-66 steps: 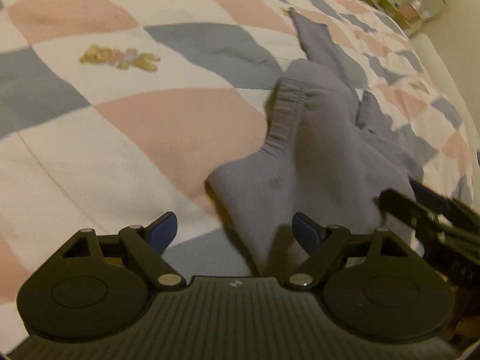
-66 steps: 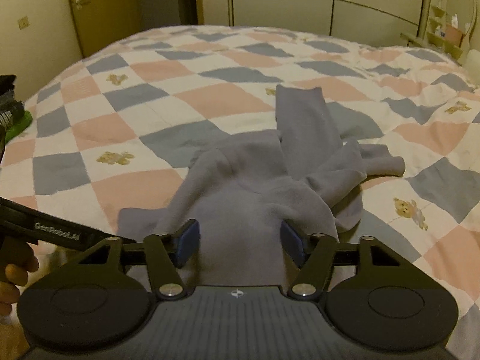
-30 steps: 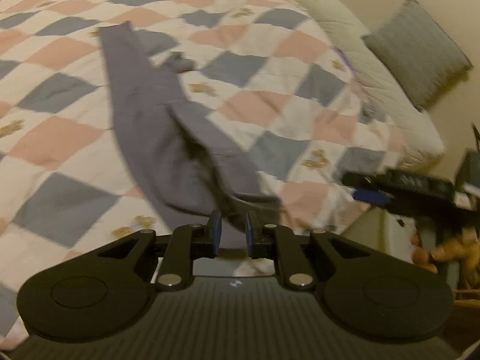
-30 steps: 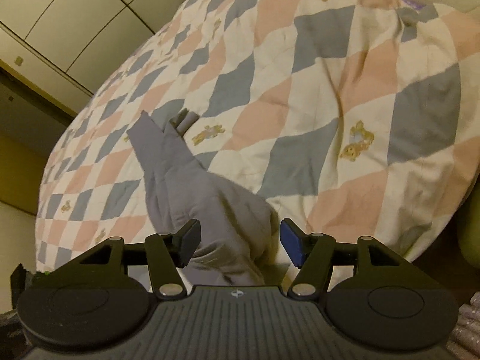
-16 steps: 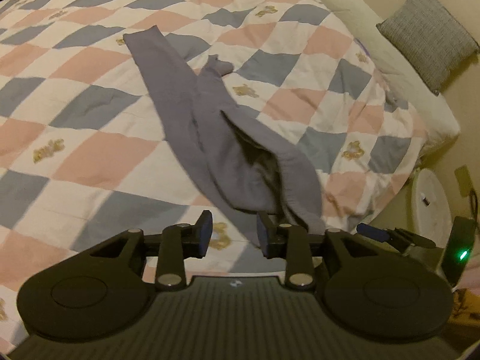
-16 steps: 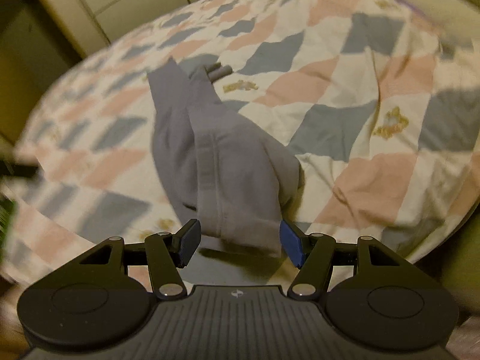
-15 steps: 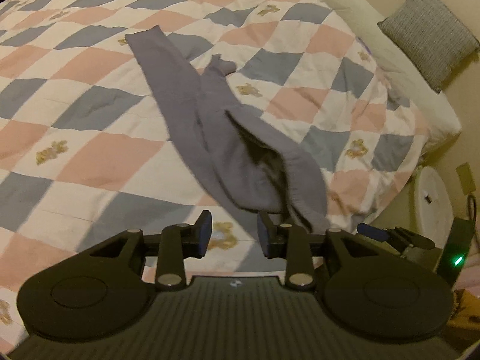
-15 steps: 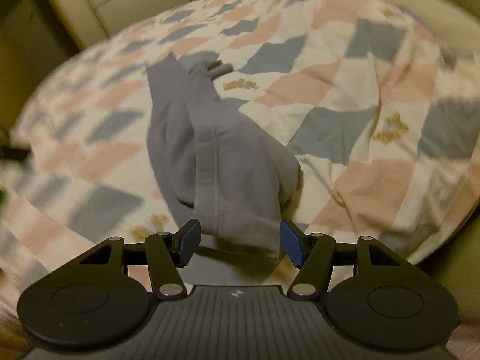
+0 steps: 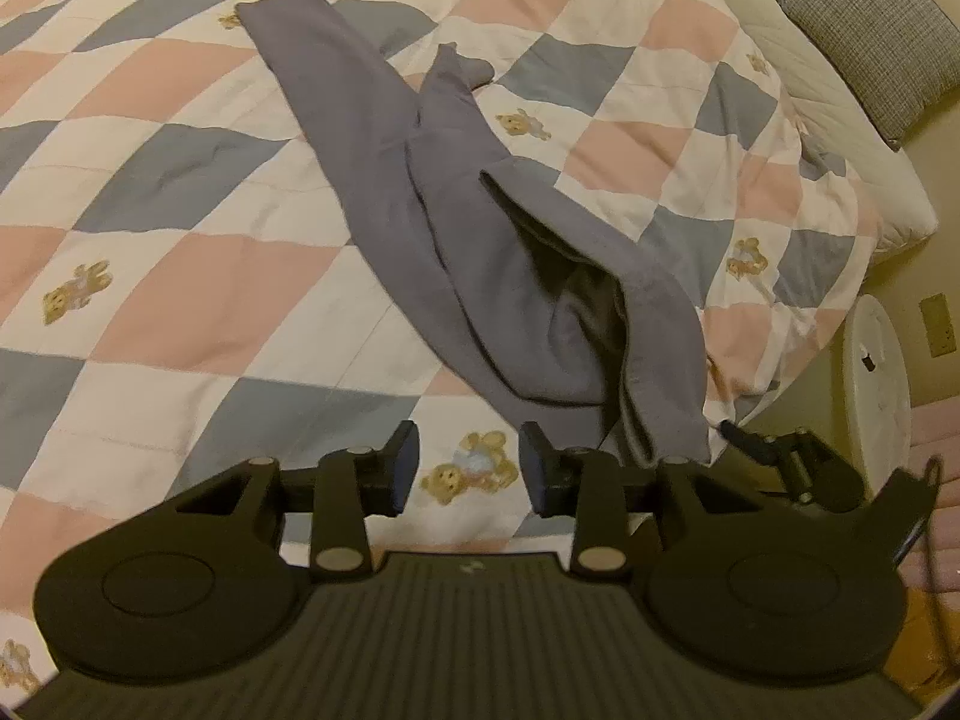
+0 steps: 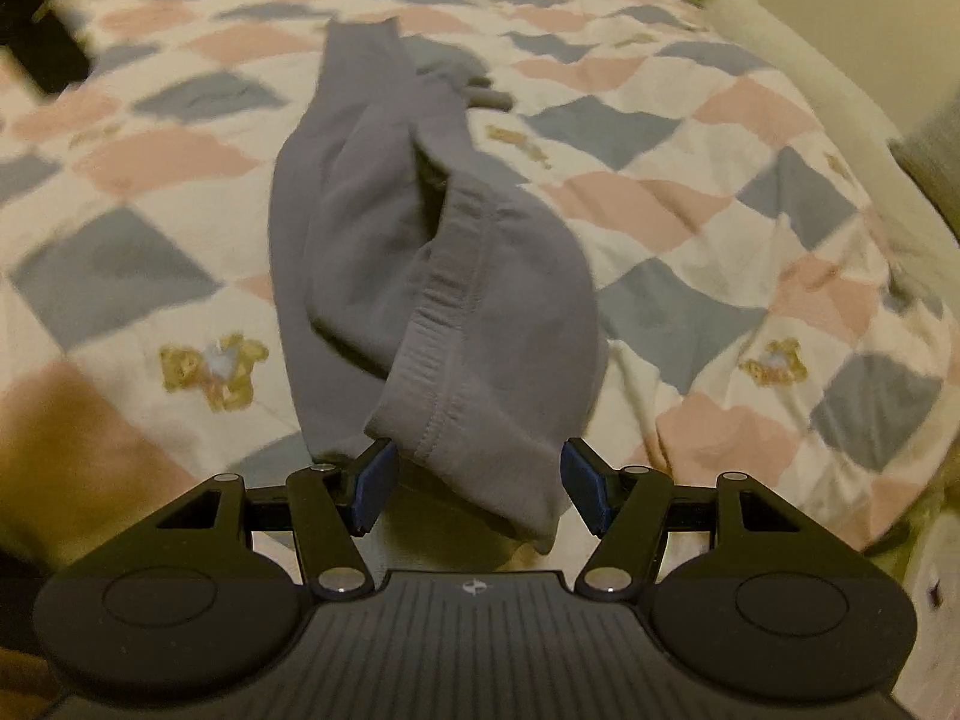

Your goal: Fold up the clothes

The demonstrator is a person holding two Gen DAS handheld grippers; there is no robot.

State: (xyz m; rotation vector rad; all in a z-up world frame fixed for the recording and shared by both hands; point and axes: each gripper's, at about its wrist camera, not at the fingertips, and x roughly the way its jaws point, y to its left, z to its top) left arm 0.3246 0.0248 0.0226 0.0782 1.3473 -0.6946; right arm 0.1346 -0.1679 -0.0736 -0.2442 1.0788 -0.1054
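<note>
Grey-purple trousers (image 9: 456, 192) lie stretched on the checked quilt (image 9: 180, 300), legs running to the far left, the waistband bunched at the bed's near right edge. My left gripper (image 9: 471, 471) is open just short of the waist end, over a teddy print, holding nothing. In the right wrist view the trousers (image 10: 372, 204) run away from me, and the stitched waistband (image 10: 456, 312) comes down between the fingers of my right gripper (image 10: 480, 480). That gripper is open, its blue pads apart on either side of the waistband corner. The right gripper (image 9: 774, 450) also shows beside the waistband.
A grey pillow (image 9: 876, 30) rests on a cream bolster (image 9: 828, 96) at the far right. Past the bed's edge stand a white round object (image 9: 876, 384) and a wall socket (image 9: 939, 324). A dark object (image 10: 42, 54) sits at the far left.
My left gripper, shut on the waist end a second ago, has let go, opened wider and drawn back. The right gripper has swung round to straddle the waistband corner.
</note>
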